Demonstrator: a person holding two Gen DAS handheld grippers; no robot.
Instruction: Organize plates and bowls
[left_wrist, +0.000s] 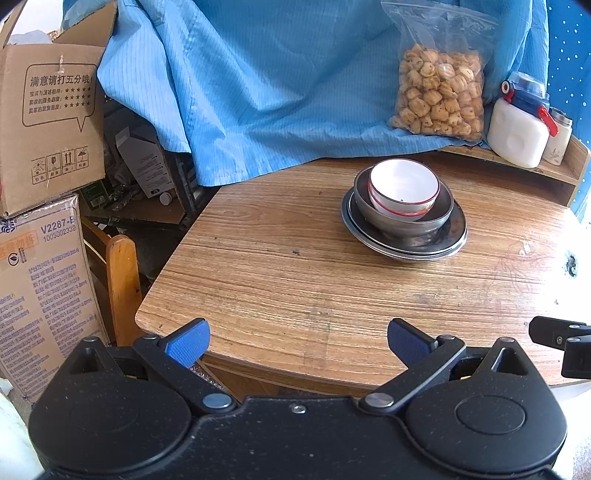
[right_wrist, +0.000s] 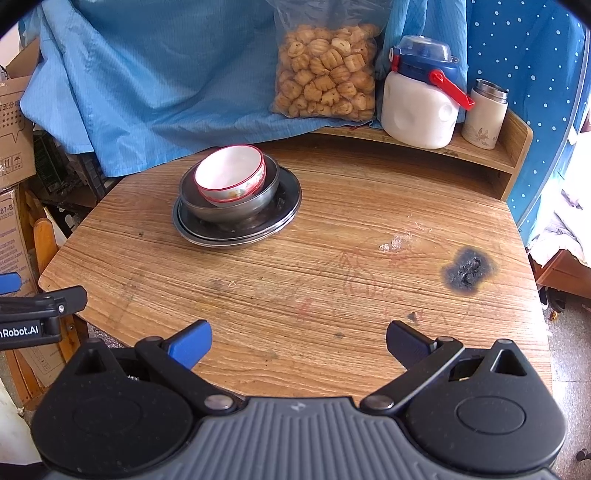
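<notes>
Honestly, what matters here is which way the stack lies from each pair of fingers, so I'll go left to right. My left gripper (left_wrist: 298, 341) hangs just off the near edge of the wooden table (left_wrist: 258, 280), its 2 blue-padded fingers (left_wrist: 188, 341) spread wide with nothing between them. From its camera the stack sits ahead and off to the right, well apart from the tips. My right gripper (right_wrist: 298, 343) is also spread wide and empty, over the near part of the table, and from its view the same stack lies ahead and to the left. So the dishes sit roughly between the 2 grippers, toward the far side of the table, and I judge neither one clearly nearer.

Everything is already nested: the white bowl (left_wrist: 404, 186) with its red rim sits tilted inside the steel bowl (left_wrist: 404, 218), which stands on the steel plates (left_wrist: 448, 240); I count at least 2 plate rims but can't be sure of more. Being round, the stack has no long axis to line up with, so any approach would be onto a rim
</notes>
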